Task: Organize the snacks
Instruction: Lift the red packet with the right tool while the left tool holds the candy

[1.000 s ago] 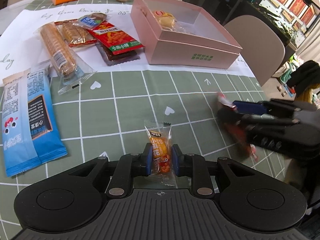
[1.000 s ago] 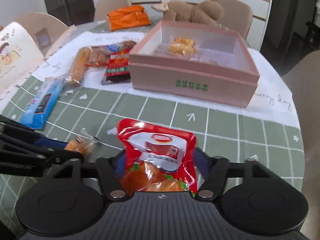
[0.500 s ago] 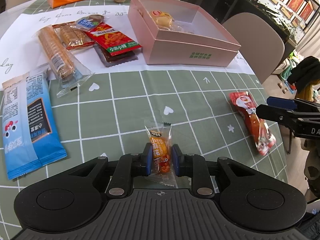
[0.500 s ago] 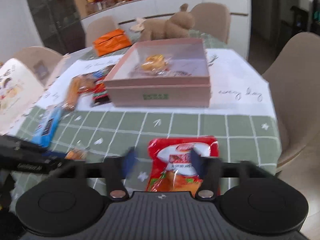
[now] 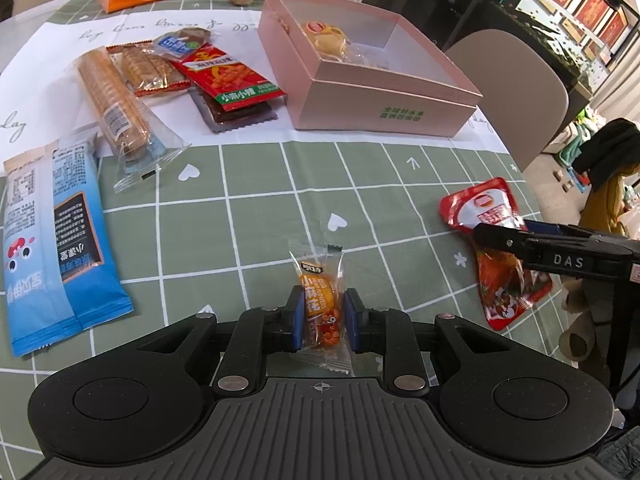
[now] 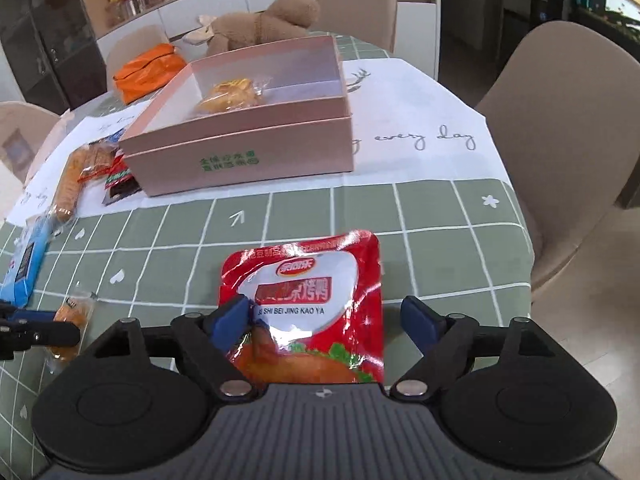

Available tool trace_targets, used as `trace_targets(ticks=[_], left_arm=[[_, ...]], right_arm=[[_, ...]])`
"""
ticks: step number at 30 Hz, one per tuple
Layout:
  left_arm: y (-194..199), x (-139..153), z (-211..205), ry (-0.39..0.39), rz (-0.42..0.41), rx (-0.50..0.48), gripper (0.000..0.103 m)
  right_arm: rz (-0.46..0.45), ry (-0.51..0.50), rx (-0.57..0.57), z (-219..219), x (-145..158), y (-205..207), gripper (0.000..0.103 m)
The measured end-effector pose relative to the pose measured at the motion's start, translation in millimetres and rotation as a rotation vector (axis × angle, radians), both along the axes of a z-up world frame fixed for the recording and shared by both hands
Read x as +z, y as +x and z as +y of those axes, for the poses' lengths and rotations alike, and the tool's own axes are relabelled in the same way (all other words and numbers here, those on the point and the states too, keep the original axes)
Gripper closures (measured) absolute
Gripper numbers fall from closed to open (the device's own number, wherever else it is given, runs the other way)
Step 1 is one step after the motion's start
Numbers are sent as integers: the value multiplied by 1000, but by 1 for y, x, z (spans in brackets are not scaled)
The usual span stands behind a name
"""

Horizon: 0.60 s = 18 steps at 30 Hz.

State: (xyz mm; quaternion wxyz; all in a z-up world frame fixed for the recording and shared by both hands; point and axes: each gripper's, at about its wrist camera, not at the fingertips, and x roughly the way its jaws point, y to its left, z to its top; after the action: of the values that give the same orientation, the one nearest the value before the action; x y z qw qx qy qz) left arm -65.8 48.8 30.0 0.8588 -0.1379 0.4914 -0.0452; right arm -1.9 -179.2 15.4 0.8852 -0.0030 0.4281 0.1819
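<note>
Between the blue pads of the left gripper (image 5: pixel 320 314) sits a small orange twist-snack packet (image 5: pixel 320 300), clamped and ready to lift. Beside it, the right gripper (image 6: pixel 328 320) is opening its jaws around a red roast-duck pouch (image 6: pixel 308 304) lying flat on the green checked tablecloth (image 6: pixel 440 208), apparently letting it go. Beyond stands the pink box (image 6: pixel 240 148), probably the destination, one yellow pastry (image 6: pixel 230 96) inside.

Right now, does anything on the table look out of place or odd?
Only one snack is in the pink box. The red pouch lies alone, askew, near the table's edge, between the right gripper's opening jaws.
</note>
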Motion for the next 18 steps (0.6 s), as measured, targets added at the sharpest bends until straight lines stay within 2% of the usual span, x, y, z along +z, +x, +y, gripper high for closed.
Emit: trace_targets(ticks=[3, 6, 8, 12, 18], left_arm=[[0, 0, 0, 0, 0, 0, 78], [0, 0, 0, -1, 0, 0, 78], [0, 0, 0, -3, -1, 0, 78], [0, 0, 0, -3, -3, 1, 78], [-1, 0, 2, -13, -7, 4, 78]], right_arm=[[2, 19, 16, 6, 0, -3, 18], [-32, -31, 42, 19, -3, -6, 14], [-43, -30, 77, 25, -4, -7, 12], [-57, -49, 153, 33, -7, -6, 3], [-51, -62, 237, 37, -5, -6, 5]])
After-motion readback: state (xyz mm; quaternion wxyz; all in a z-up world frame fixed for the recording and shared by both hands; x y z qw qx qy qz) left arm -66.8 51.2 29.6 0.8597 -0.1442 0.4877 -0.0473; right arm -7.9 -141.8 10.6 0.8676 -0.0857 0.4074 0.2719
